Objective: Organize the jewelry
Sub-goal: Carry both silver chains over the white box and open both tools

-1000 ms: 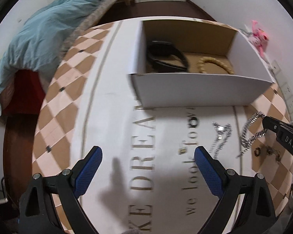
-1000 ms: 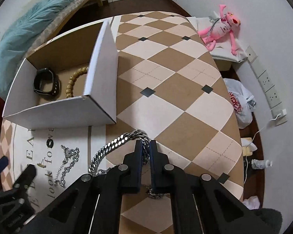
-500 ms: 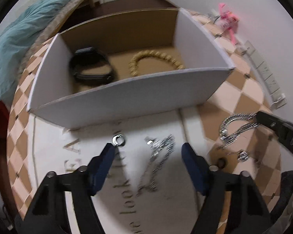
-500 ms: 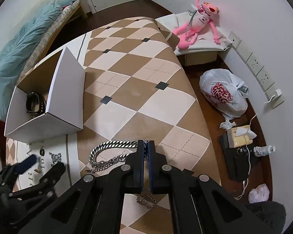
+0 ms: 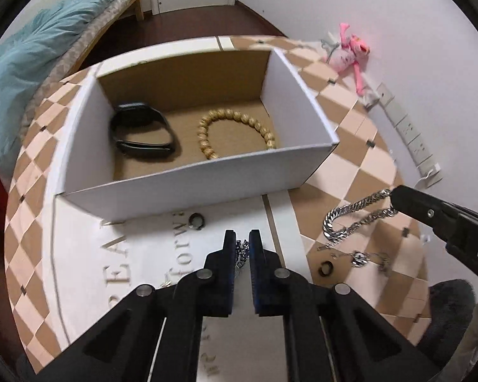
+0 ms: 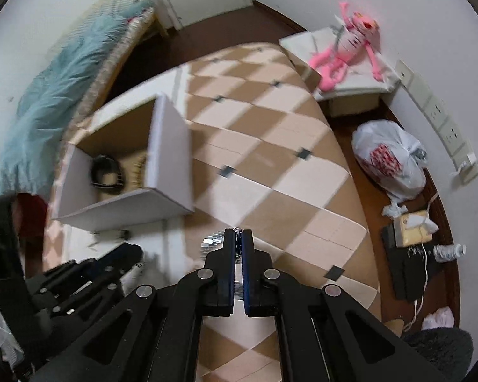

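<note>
A white cardboard box (image 5: pixel 188 187) stands on the table and holds a black watch band (image 5: pixel 141 133) and a wooden bead bracelet (image 5: pixel 235 133). My left gripper (image 5: pixel 241 248) is shut on a thin silver necklace (image 5: pixel 242 253) just in front of the box. My right gripper (image 6: pixel 238 234) is shut on a thick silver chain (image 5: pixel 350 219) and lifts it above the table, right of the box. The box also shows in the right wrist view (image 6: pixel 162 172).
A dark ring (image 5: pixel 196 221) lies by the box front. Another ring (image 5: pixel 325 268) and a small silver piece (image 5: pixel 360 258) lie under the hanging chain. A pink plush toy (image 6: pixel 344 51) and a plastic bag (image 6: pixel 388 159) lie beyond the table's right edge.
My left gripper moved right toward the thin necklace and closed on it. My right gripper rose, lifting the thick chain off the table.
</note>
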### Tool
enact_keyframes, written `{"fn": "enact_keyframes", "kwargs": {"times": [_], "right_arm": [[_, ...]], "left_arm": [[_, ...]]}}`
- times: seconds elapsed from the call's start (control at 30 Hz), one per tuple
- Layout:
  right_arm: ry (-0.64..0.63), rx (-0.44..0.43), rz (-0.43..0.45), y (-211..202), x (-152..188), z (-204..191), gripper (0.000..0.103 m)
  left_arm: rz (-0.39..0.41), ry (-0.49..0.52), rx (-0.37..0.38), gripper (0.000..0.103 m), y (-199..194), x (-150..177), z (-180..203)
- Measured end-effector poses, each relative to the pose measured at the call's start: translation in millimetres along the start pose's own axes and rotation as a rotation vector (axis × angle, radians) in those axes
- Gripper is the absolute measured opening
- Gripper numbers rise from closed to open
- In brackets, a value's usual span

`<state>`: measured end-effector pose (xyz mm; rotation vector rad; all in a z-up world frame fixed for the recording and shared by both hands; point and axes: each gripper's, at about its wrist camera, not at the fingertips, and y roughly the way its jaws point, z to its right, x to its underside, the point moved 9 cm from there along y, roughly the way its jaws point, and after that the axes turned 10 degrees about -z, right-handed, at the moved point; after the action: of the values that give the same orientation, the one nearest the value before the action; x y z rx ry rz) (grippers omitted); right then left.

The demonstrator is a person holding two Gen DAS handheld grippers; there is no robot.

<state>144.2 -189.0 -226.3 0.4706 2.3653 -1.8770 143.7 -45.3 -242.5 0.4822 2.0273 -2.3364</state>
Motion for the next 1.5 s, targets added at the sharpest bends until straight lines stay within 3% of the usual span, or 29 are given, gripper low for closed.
{"fn": "enact_keyframes", "kwargs": {"times": [0.3,0.5,0.67,1.03,1.37,1.5], "right_arm": [[-0.079,-0.077,0.073,-54,-16,-36,0.004],[-0.123,-0.14,0.125,-94,-38,-63,0.004],[-0.163,-0.168,0.145,-108,-62,-86,0.004],[-0.172,-0.163,0.015,-45,-113,-107,0.004],[-0.208,-0.092,-0.108,15,-138,-103,0.004],[-0.205,-0.085,-0.191,33,-134,-99,0.005]], "left_arm": [[0.079,-0.051,0.085,0.006,-67,-4,-16],[0.141,-0.058,0.138,0.006,-112,-31,-21],[0.178,-0.043,0.136,0.006,-131,-62,-28],[0.071,-0.1,0.144,0.006,-90,-109,-62],[-0.004,-0.122,0.147,0.008,-62,-136,-67],[-0.029,-0.136,0.084,0.016,-53,-140,-74]]}}
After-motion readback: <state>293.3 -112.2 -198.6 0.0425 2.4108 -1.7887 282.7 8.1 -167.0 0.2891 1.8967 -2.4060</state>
